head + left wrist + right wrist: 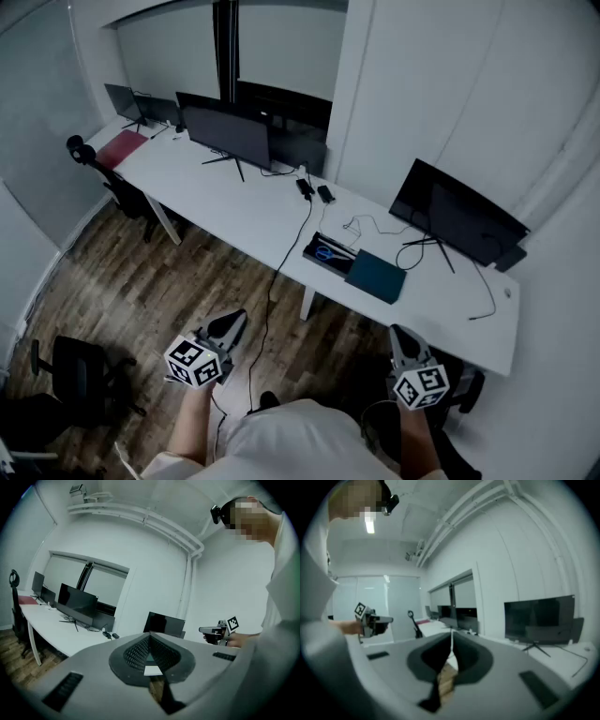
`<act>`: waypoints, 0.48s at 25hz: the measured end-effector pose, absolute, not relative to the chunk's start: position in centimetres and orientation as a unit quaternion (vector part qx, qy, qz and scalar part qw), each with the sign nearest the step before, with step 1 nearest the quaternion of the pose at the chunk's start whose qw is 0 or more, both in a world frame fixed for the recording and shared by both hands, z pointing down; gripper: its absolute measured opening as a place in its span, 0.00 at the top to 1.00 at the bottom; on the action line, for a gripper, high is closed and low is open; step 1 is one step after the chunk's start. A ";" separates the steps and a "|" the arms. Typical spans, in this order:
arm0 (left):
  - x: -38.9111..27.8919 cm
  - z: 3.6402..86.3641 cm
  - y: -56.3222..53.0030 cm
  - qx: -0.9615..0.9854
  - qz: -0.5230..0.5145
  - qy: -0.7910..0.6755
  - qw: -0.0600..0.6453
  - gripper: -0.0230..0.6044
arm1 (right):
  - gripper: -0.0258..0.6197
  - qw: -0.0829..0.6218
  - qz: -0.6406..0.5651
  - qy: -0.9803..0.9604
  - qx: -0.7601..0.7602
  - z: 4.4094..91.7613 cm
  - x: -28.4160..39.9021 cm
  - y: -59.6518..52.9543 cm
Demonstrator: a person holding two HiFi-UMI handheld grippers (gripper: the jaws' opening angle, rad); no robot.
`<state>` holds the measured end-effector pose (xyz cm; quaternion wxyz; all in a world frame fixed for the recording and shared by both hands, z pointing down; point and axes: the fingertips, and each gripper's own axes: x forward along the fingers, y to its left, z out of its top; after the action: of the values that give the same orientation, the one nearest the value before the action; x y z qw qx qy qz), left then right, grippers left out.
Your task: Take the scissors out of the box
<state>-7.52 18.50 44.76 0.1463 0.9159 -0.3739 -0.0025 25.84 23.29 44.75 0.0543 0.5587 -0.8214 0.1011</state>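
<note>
Nearest, the left gripper point(236, 321) and the right gripper point(397, 332) hang over the floor point(141, 281), short of the table point(234, 211). Both have their jaws together with nothing between them. Farther, on the table, the scissors point(324, 253) lie inside the open box point(313, 247), just beside a teal slab point(377, 276), perhaps its lid. Monitors point(225, 131) stand behind.

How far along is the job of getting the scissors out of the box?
Done: the box sits open, a teal cover beside it. In hand: nothing; left hand-held gripper and right hand-held gripper are shut, empty, short of the desk. Still to do: reach in, grasp the blue-handled scissors and lift them out.
</note>
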 end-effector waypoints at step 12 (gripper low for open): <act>-8.3 45.2 18.7 0.917 -0.009 -0.368 0.155 0.91 | 0.91 0.056 0.099 -0.818 0.563 44.2 24.9 23.7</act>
<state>-8.35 18.71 45.23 0.1552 0.9166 -0.3684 -0.0086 24.94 23.75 44.19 0.0562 0.5631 -0.8185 0.0990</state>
